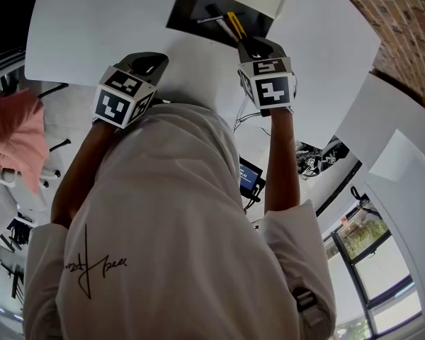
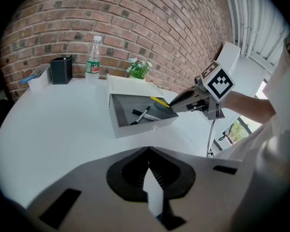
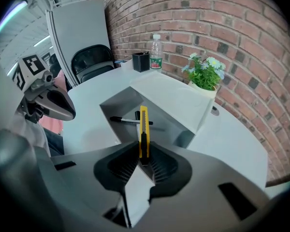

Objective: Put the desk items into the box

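At the bottom centre of the right gripper view, the right tongs (image 3: pixel 144 153) were clenched on a yellow utility knife (image 3: pixel 143 124). Its far end reached over the open grey box (image 3: pixel 117 106) at mid-frame, where a black marker (image 3: pixel 128 121) lay inside. The left tongs (image 2: pixel 148 151) appeared pressed together on nothing, short of the box above the white desk (image 2: pixel 63 115). Beyond, at upper right, stood a potted plant (image 3: pixel 205 74), and a water bottle (image 3: pixel 156 50) stood further back.

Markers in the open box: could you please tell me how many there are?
2. A black marker lies diagonally on the floor of the box, and a grey-barrelled marker crosses it. The yellow utility knife, held over the box by the right gripper, may hide more.
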`<state>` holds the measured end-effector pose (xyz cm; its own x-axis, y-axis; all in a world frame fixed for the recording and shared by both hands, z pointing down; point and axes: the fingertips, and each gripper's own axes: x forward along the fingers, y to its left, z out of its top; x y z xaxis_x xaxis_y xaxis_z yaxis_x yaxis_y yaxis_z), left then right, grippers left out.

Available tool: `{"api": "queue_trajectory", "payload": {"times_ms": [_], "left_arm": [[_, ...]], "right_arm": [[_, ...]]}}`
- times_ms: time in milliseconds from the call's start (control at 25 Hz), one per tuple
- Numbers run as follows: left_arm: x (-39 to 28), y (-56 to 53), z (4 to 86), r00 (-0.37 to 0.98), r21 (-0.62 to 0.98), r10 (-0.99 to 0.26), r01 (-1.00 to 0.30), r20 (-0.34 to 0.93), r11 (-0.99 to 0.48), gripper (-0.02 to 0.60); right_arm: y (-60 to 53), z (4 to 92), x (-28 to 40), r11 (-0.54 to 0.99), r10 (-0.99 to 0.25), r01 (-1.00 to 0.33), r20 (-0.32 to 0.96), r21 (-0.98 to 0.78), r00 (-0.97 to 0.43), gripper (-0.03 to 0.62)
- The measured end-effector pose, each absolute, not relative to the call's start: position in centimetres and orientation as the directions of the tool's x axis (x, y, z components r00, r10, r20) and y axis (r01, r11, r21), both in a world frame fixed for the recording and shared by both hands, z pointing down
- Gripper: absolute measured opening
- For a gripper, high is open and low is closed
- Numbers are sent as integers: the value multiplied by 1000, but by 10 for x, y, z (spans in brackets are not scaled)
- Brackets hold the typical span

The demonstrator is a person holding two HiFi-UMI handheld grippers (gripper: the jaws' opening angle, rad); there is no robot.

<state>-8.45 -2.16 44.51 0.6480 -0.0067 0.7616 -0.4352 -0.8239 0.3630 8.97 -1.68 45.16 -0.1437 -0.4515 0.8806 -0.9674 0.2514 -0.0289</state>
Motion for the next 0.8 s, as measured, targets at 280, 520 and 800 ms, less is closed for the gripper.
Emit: {"api": "queue_trajectory", "payload": {"times_ms": [280,520,800], "left_arm": [[-83,-23,448,644,368,-1,-439,765,-820,6],[-83,-24,451,639,371,5,-441,770,-817,6],[-83,-26,453,634,376,10,-446,773,-812,6]], "right_arm": [[-17,460,96,225,-438,-973,888,-41,-139,83],[-21,466,99,190,-438,-980,888,-60,-140,83],[-21,473,102,174,-418,-982,898,-69,-137,83]]}}
